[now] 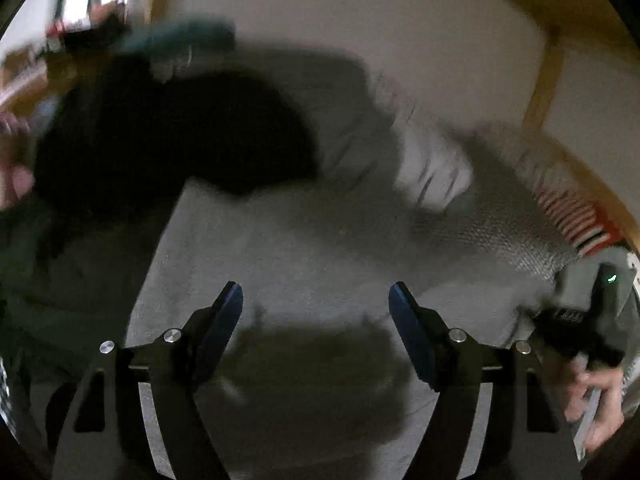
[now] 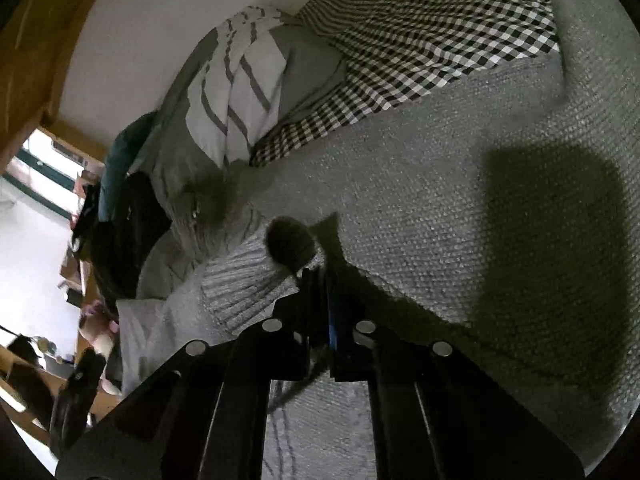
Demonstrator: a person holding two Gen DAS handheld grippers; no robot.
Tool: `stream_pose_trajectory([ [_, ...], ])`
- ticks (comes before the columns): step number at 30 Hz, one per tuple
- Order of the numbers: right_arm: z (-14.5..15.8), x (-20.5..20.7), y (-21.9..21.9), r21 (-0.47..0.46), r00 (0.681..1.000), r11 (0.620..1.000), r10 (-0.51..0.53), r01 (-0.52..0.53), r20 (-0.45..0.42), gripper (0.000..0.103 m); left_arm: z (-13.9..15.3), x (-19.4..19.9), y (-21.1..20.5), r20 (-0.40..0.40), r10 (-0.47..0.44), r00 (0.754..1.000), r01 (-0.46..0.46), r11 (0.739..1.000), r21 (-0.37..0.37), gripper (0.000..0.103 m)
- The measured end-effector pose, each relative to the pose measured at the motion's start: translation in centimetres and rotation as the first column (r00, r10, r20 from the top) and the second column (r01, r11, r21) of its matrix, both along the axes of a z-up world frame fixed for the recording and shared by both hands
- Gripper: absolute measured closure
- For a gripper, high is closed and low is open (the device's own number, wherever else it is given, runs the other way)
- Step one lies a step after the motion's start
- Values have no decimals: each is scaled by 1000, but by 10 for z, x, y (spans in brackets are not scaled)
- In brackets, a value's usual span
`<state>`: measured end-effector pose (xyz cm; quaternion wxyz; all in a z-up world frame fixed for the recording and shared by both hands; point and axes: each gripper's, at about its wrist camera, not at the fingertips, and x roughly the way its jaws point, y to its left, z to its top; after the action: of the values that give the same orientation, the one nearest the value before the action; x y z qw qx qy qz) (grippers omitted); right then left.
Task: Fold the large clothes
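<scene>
Blue-padded left gripper [image 1: 316, 300] hangs with jaws apart, empty, over the grey knit garment [image 1: 320, 240] spread on the bed; right gripper [image 2: 320, 280] is pinched together on its ribbed edge, a thin hold likely to slip when lifted

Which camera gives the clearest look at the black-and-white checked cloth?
The right wrist view: the checked cloth lies sharp across the top of the picture, spread on the grey bedcover beside a striped pillow. In the blurred left wrist view I cannot make it out.
</scene>
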<state>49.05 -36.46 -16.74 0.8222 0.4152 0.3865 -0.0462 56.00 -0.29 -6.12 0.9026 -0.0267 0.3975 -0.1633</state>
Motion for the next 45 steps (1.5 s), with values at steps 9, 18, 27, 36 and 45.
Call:
stream_pose_trajectory([
  [9, 36, -15, 10, -252, 998, 966, -47, 55, 37, 3, -69, -13, -33, 43, -55, 998, 38, 942, 334, 20],
  [18, 6, 20, 94, -504, 932, 851, -52, -147, -359, 12, -70, -22, -32, 118, -70, 991, 25, 938, 346, 18],
  [27, 43, 6, 67, -526, 939, 846, -107, -87, -327, 89, -55, -34, -20, 145, -84, 986, 52, 975, 217, 18],
  [36, 28, 13, 21, -512, 939, 859, -157, -23, -305, 91, -60, -33, -44, -48, -219, 974, 222, 972, 70, 8],
  [45, 5, 7, 3, -564, 982, 820, -11, -98, -186, 64, -79, -30, -90, -23, -128, 991, 128, 931, 340, 5],
])
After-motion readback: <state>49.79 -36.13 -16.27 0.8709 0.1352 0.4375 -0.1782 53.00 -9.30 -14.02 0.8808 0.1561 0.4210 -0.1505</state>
